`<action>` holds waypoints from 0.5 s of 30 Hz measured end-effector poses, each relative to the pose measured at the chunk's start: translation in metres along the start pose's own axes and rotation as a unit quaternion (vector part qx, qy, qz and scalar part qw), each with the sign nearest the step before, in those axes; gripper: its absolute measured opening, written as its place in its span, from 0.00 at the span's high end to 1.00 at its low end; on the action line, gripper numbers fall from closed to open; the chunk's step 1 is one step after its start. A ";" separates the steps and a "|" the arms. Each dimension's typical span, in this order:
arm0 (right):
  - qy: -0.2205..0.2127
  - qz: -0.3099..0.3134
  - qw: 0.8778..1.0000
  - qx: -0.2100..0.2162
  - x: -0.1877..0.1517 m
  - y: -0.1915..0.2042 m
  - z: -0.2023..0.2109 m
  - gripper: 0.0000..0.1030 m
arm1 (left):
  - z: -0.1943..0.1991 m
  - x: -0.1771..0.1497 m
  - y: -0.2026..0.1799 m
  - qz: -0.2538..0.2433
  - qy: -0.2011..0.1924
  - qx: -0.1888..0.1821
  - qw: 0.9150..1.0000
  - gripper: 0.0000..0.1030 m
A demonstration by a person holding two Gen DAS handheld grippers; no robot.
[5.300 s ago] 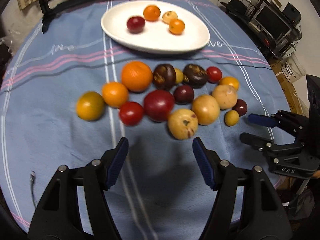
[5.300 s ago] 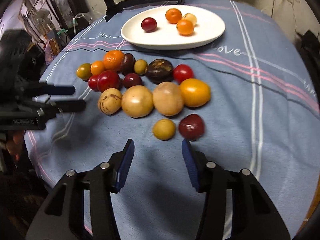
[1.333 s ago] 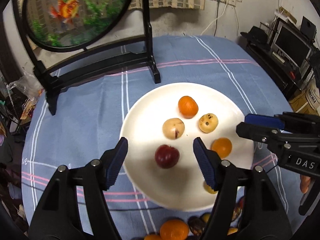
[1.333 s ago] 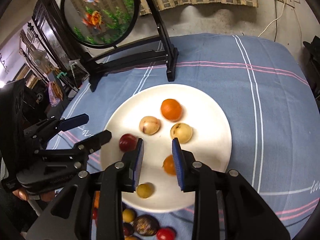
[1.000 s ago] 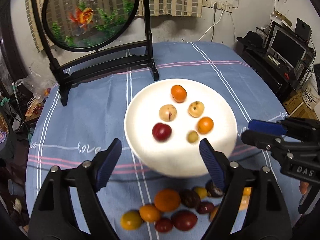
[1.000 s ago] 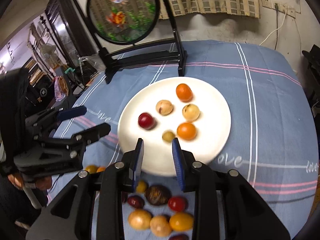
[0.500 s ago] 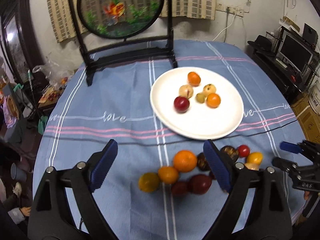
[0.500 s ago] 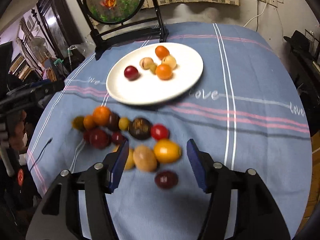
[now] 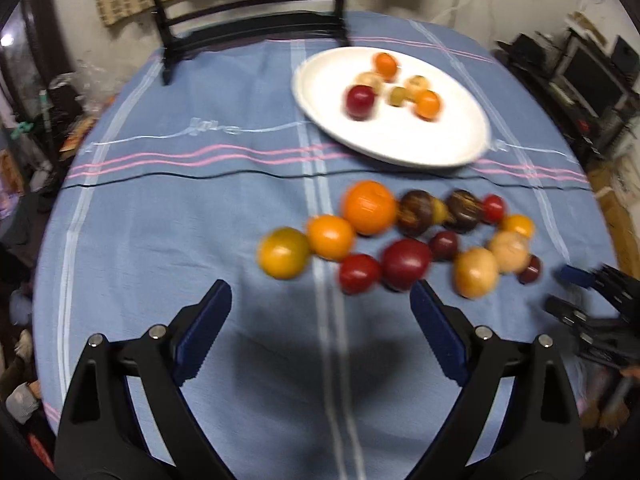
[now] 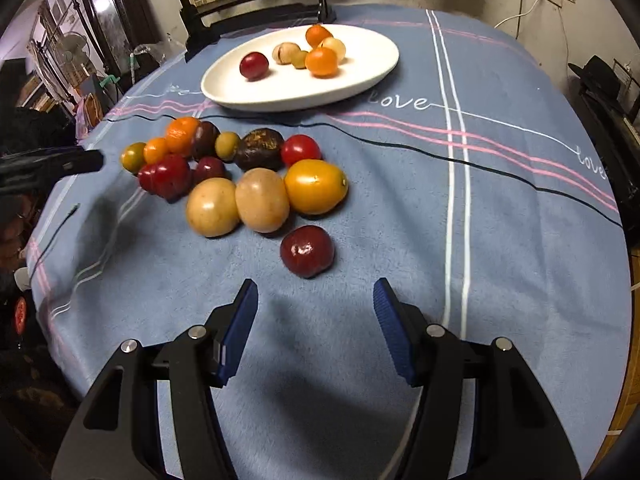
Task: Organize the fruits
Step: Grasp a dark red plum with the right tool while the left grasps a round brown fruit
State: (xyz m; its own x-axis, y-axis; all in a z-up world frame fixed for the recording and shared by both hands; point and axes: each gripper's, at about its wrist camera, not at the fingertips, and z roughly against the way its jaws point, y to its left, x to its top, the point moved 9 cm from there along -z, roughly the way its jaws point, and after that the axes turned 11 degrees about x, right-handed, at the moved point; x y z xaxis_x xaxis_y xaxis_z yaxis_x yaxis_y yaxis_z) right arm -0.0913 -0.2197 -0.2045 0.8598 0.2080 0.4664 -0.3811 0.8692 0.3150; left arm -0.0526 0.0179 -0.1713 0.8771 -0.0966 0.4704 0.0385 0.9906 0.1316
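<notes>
A white oval plate (image 9: 440, 148) (image 10: 360, 76) at the table's far side holds several small fruits, among them a red one (image 9: 360, 101) and an orange one (image 10: 321, 61). A cluster of loose fruits lies on the blue cloth in front of it. My left gripper (image 9: 320, 308) is open and empty, just short of a red fruit (image 9: 359, 273) and a yellow-orange one (image 9: 283, 253). My right gripper (image 10: 314, 304) is open and empty, just short of a dark red plum (image 10: 307, 251). Behind the plum lie two tan fruits (image 10: 262, 200) and a yellow one (image 10: 316, 186).
A round picture on a black stand (image 10: 256, 8) stands behind the plate. The right gripper shows at the right edge of the left wrist view (image 9: 588, 304). The table edge drops off near both grippers, with furniture and clutter around.
Both grippers have pulled back from above the plate and dropped low toward the loose fruit cluster. A small yellow-green fruit and a tan fruit were added to the plate. The right gripper has opened.
</notes>
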 end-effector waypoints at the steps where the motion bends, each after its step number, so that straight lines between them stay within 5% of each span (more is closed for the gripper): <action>1: 0.002 0.001 1.000 -0.001 0.002 -0.001 -0.005 0.41 | 0.002 -0.001 -0.007 -0.007 -0.001 -0.010 1.000 0.10; 4: 0.005 0.011 1.000 0.002 0.010 0.002 -0.013 0.44 | 0.010 -0.009 -0.031 -0.041 -0.009 -0.031 0.999 0.10; 9: 0.030 0.050 0.998 -0.015 0.015 0.004 -0.028 0.66 | 0.011 -0.020 -0.065 -0.080 -0.008 -0.056 0.995 0.10; 15: 0.015 0.020 1.000 0.011 0.019 0.000 -0.013 0.68 | 0.003 -0.019 -0.104 -0.107 -0.001 -0.082 0.991 0.14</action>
State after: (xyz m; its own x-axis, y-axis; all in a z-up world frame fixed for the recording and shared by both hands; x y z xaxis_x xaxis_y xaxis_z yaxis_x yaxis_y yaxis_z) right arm -0.0706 -0.2099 -0.2065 0.8535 0.2564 0.4536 -0.4229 0.8495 0.3156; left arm -0.0751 -0.0838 -0.1910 0.8389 -0.3067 0.4496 0.3017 0.9496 0.0849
